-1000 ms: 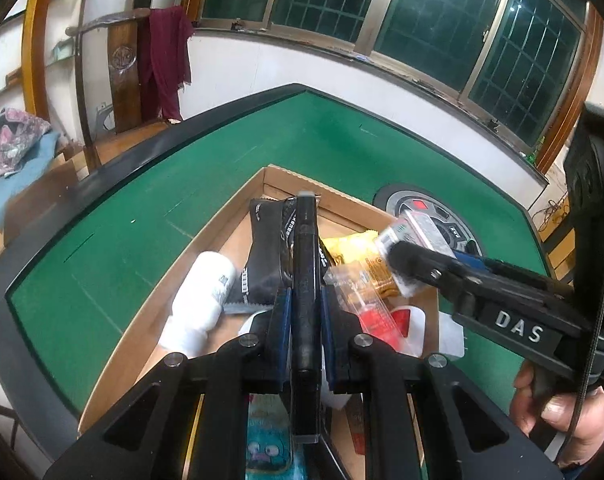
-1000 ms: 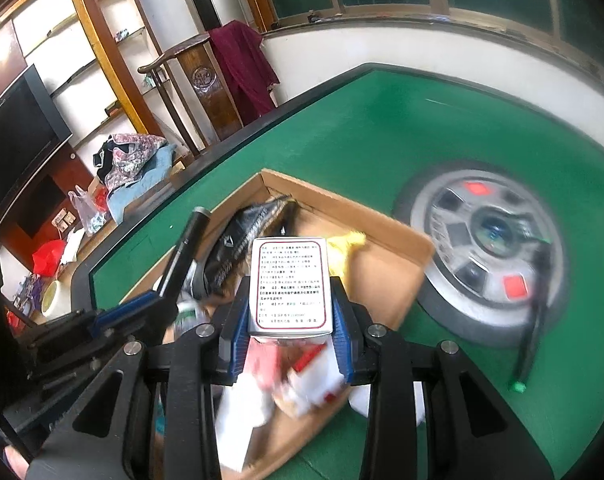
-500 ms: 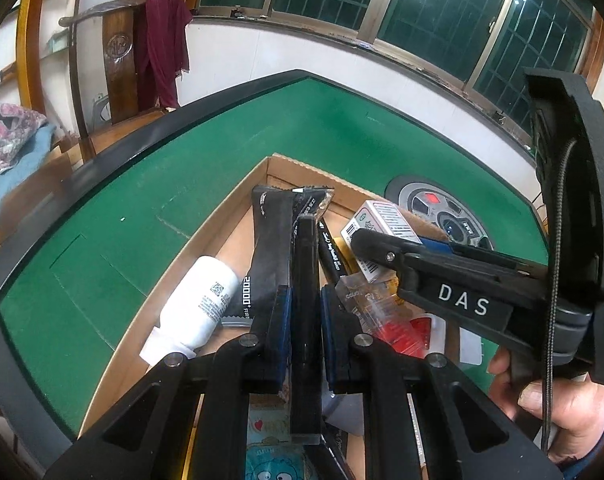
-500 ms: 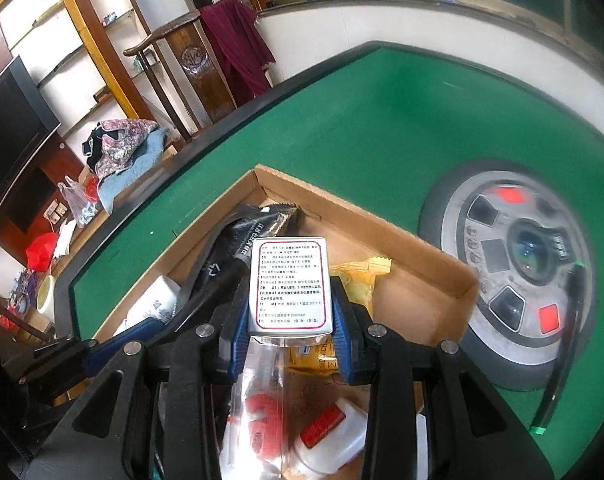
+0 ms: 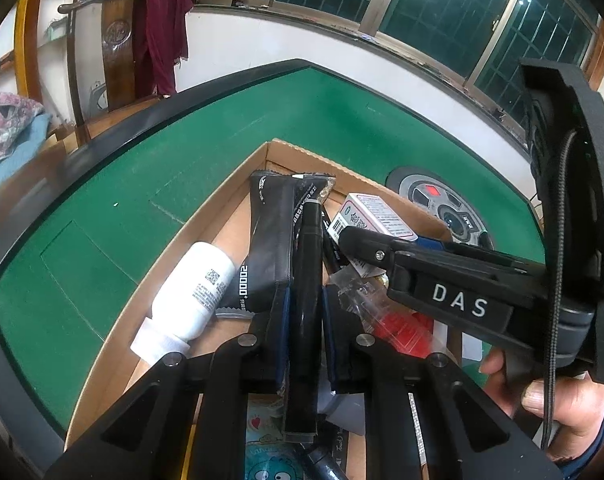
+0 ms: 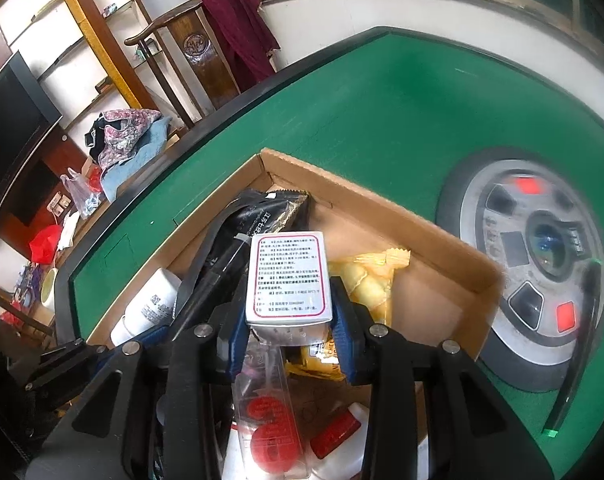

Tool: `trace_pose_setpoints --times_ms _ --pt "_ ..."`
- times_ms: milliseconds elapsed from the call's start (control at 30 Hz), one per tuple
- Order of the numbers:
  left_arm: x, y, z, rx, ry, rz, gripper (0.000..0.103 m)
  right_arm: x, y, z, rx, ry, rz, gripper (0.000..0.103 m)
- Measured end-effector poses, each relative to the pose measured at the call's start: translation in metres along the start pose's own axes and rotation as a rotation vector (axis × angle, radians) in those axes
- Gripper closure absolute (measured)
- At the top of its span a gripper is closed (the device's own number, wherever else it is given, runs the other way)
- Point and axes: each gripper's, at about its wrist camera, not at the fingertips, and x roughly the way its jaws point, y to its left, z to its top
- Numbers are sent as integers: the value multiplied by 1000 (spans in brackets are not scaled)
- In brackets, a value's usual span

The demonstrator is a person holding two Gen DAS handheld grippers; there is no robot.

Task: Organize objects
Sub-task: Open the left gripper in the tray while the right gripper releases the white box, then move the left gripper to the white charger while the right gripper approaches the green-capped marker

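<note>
A cardboard box (image 5: 222, 208) (image 6: 381, 196) lies on the green table and holds several items. My left gripper (image 5: 303, 296) is shut on a long black marker (image 5: 305, 264) (image 6: 214, 276), held low over the box's contents. My right gripper (image 6: 290, 316) is shut on a small white carton (image 6: 288, 280) (image 5: 371, 216) with a red-bordered label, hanging above the box's middle. In the box lie a white bottle (image 5: 194, 288), a black snack packet (image 5: 272, 240), a yellow snack bag (image 6: 365, 280) and a clear pack with red pieces (image 6: 266, 412).
A round grey control panel (image 6: 533, 256) is set in the green felt to the right of the box, with a green-tipped black stick (image 6: 577, 360) beside it. A hand (image 5: 553, 400) grips the right gripper's handle. A wooden chair with a maroon cloth (image 5: 158, 32) stands beyond the table.
My right gripper has come down and in over the box with the white carton, closer to the left gripper. The left gripper has stayed about where it was, still holding the marker.
</note>
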Motion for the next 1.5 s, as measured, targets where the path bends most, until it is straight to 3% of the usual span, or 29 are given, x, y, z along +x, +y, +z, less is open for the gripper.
trace_pose_setpoints --times_ms 67,167,300,433,567,800,1100,1300,1400,1500 --pt "0 -2 0 -4 2 4 85 -1 0 0 -2 2 -3 69" --pt "-4 -3 -1 -9 -9 5 65 -5 -2 -2 3 7 7 68" --pt "-14 -7 -1 -16 -27 0 58 -19 -8 -6 13 -9 36 68" --pt "-30 -9 -10 -17 -55 2 57 -47 -17 -17 14 -54 73 68" --pt "-49 -13 -23 -24 -95 -12 57 -83 -53 -40 67 -116 85 66" --pt "-57 -22 -37 -64 -103 -53 56 -80 -107 -57 144 -85 -7 64" --pt "-62 -52 -56 23 -69 -57 56 -58 -100 -75 27 -30 -89 64" --pt "-74 -70 -62 62 -89 -101 56 -78 -80 -116 -43 32 -15 64" --pt "-78 -81 -64 90 -84 -124 56 -100 -76 -140 -45 -10 8 64" --pt "-78 -93 -68 111 -67 -141 56 -123 -96 -157 22 -71 10 64"
